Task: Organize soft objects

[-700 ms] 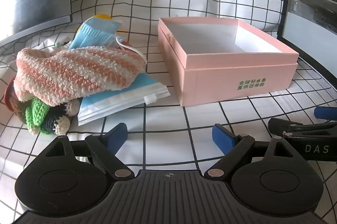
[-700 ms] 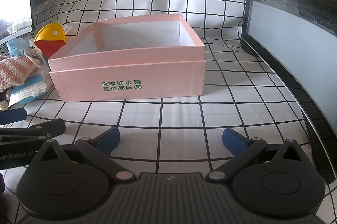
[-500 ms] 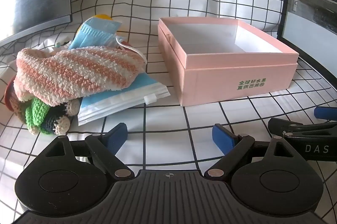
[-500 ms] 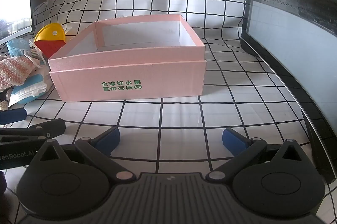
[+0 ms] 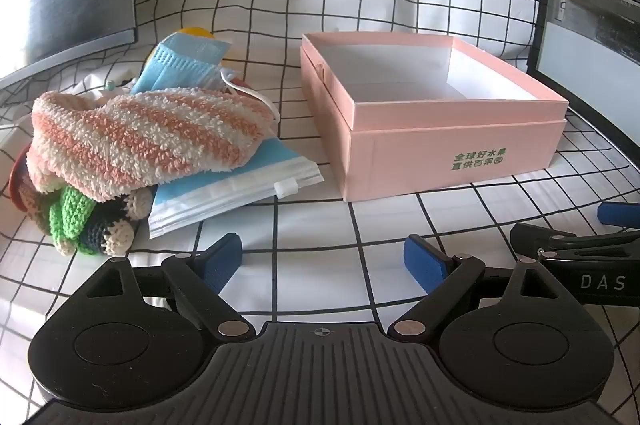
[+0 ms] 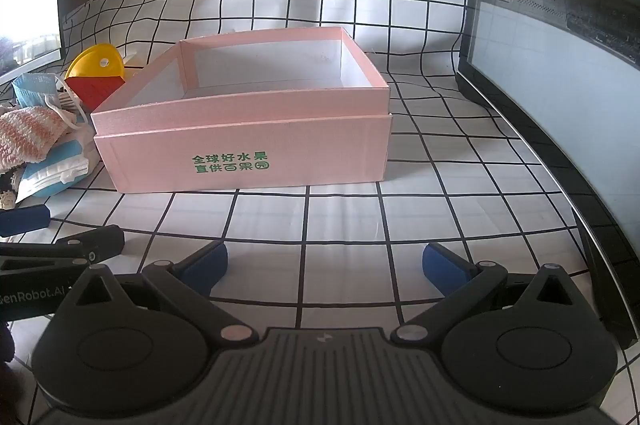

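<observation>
Since nothing is in the pink box [image 5: 456,149] yet, we judge we're at the start: first pick still to come. The soft pile sits on the counter just left of the box: a fluffy orange-and-white striped sock [image 5: 140,133] on top, draped over a flat zip bag of blue masks [image 5: 236,189], with a loose pleated blue face mask [image 5: 184,65] behind and a green, navy and cream crocheted piece [image 5: 80,221] tucked under the sock's near edge. A yellow-and-red plastic piece [image 6: 98,77] sits behind the pile; what it is we can't tell.

Box is rigid card, white inside, open top, green print on the front wall.

Left gripper [image 5: 322,259] and right gripper [image 6: 324,261] both hang over the checked cloth [image 6: 340,221] short of the box, jaws released wide, holding nothing.

Next move, as we see it: left gripper goes for the sock. It's plush and floppy, so pinch a thick fold mid-body, lift clear of the mask loops, drop into the box.
</observation>
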